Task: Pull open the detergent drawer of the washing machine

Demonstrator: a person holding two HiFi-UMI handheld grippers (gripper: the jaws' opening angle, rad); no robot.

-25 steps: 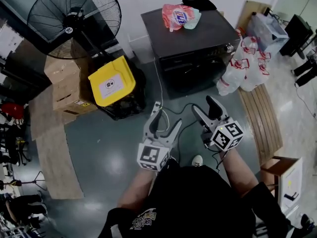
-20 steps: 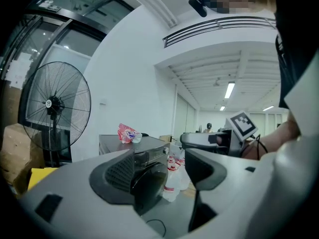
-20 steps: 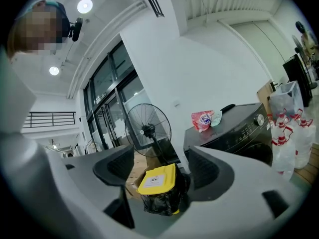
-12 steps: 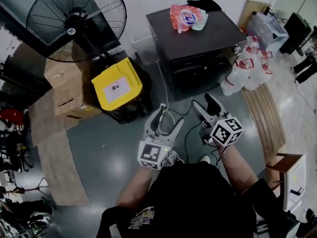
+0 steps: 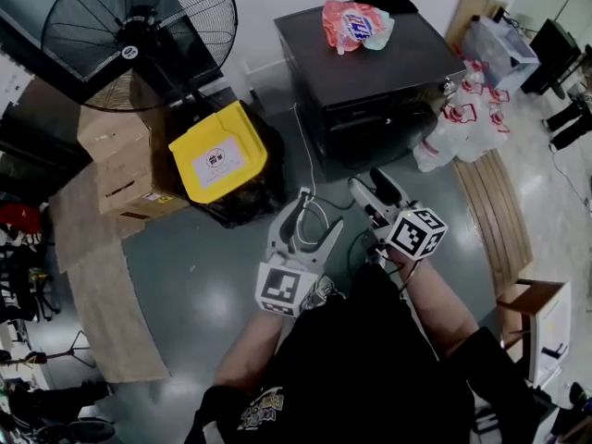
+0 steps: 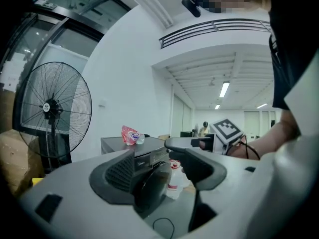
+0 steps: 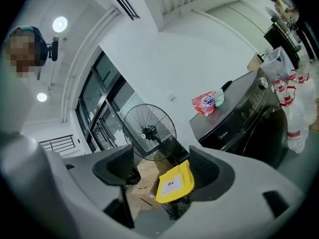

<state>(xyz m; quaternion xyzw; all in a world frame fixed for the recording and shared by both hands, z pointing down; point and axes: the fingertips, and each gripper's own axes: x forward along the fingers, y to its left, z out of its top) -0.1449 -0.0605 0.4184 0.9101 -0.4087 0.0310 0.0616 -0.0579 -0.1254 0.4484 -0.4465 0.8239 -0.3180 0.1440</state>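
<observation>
Hovering short of the washing machine (image 5: pixel 398 63), the left gripper (image 5: pixel 311 220) and right gripper (image 5: pixel 372 185) both gape wide; neither holds anything.

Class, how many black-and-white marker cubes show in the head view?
2. One black-and-white marker cube rides the left gripper, the other the right gripper. None seems hidden.

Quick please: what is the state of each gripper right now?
Left gripper: open, holding nothing.
Right gripper: open, holding nothing.
</observation>
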